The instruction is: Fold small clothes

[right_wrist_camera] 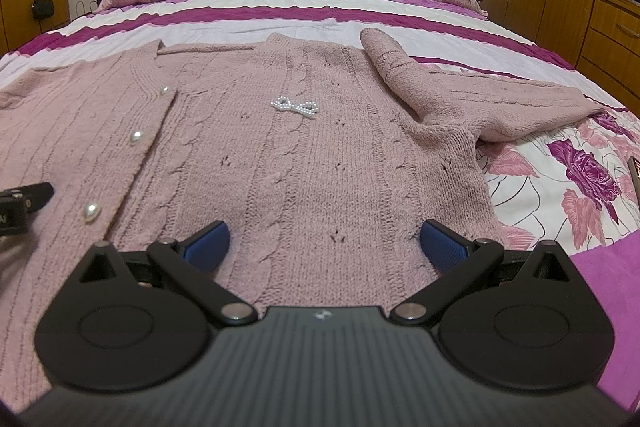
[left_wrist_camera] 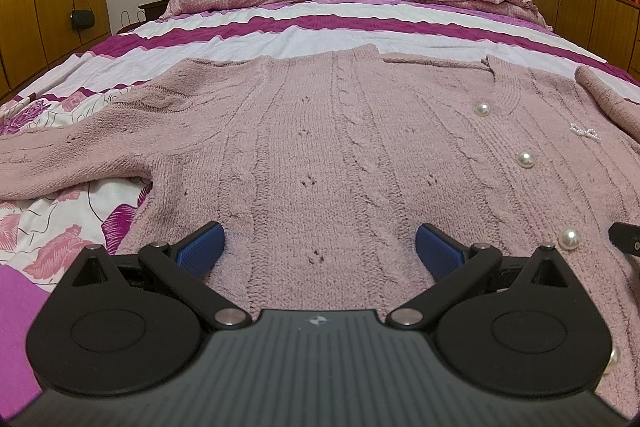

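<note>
1. The pink cardigan lies flat and face up on the bed, hem near me, neckline far, so its long axis runs away from me.
2. My left gripper is spread wide and holds nothing. It hovers low over the near hem of the left front panel, and I cannot tell if the blue pads touch the knit.
3. My right gripper is also spread wide and empty, over the near hem of the right panel.
4. The left sleeve goes out to the left, so my left gripper is nearer to it. The right sleeve goes out to the right and its cuff end is bent back onto the shoulder; my right gripper is nearer to that one.
5. I judge that the coming fold brings each sleeve inward across the body.
6. The pearl buttons run down the middle, and a small pearl bow sits on the right panel.
7. The hem edge itself is hidden under both grippers, and the far end of the left sleeve is cut off by the picture border.
</note>
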{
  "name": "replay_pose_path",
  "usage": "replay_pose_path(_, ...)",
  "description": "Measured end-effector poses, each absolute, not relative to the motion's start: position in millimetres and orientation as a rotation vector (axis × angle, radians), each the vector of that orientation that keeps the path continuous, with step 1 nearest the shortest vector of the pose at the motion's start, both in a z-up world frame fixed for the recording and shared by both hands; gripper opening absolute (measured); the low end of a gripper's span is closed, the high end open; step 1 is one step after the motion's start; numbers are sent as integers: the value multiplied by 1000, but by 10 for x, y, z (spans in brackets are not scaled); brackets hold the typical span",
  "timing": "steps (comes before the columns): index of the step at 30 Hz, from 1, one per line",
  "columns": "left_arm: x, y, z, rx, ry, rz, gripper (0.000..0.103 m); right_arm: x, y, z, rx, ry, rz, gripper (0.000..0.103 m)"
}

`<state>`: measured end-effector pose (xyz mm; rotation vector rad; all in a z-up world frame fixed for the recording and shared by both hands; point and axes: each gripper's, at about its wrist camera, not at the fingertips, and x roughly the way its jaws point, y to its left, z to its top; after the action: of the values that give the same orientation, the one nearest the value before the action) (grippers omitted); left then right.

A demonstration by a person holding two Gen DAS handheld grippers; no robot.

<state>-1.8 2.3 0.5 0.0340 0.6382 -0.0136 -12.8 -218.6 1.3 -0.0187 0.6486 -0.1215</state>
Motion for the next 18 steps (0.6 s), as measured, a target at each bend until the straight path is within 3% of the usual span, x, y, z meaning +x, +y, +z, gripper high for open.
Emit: replay_pose_path(18,-14,14,4,36,638,-13,103,-133,-2182,9,-21,649,-122,103)
